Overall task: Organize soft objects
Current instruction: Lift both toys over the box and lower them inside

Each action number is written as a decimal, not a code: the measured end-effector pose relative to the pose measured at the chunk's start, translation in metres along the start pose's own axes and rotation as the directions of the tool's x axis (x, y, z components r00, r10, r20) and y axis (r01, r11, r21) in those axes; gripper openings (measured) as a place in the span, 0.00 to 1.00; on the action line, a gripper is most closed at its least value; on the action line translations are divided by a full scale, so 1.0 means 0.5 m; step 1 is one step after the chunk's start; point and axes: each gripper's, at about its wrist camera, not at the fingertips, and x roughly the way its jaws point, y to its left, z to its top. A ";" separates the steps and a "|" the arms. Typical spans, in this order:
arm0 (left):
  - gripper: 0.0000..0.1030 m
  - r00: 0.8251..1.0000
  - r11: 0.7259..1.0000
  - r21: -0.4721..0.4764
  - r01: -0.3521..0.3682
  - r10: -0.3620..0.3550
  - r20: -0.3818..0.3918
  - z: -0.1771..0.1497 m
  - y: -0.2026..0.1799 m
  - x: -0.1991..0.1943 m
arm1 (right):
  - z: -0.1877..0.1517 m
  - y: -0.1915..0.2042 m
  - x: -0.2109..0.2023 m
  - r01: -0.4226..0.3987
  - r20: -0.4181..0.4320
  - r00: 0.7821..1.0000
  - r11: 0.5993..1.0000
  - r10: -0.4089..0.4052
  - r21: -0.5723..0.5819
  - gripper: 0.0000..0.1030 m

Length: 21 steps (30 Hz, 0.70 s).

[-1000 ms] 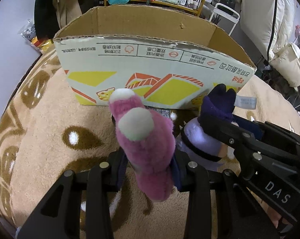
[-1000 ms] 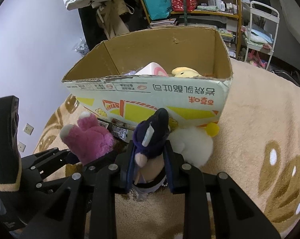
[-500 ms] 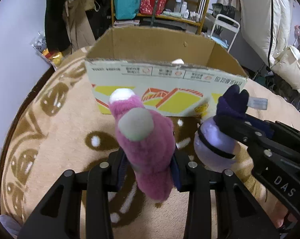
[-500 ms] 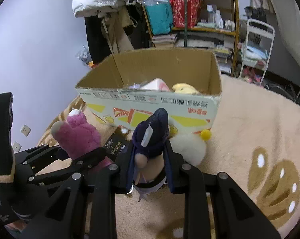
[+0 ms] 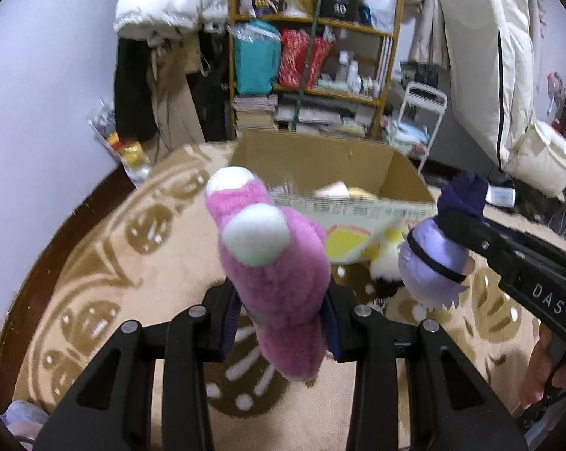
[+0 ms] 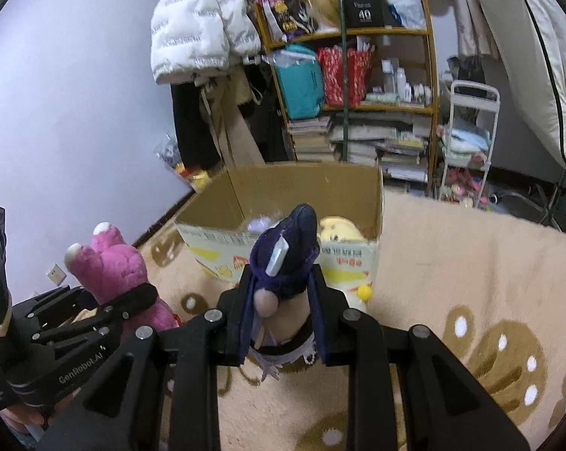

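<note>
Clearly clamped in the left gripper: a pink plush bear, squeezed between both pads, white-tipped ears pointing toward the cardboard box. Held up off the beige rug, on the near side of the box and toward its left corner. Likewise closed tight, the right gripper, pinching a purple doll around its body, dark pointed hat with a small white tag rising past the fingertips. Raised above the rug too, in front of the box's printed near wall. Seen from the left wrist, same doll hanging head-down to the right of the bear, lilac hair rounded below the black fingers. Seen from the right wrist, bear gripped at lower left of the box, well short of its rim. Open at the top, the box, with a yellow plush and a pale lilac item already inside. Resting on the rug against the box's near wall, a white fluffy toy with a yellow pompom. Behind the box, a cluttered wooden shelf and a white puffer jacket hanging by the wall.
</note>
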 end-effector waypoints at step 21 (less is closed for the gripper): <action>0.34 0.959 0.997 0.045 -0.055 0.040 0.281 0.213 0.010 -0.070 | 0.175 0.049 -0.103 -0.009 0.281 0.959 0.993 0.042 -0.117 0.27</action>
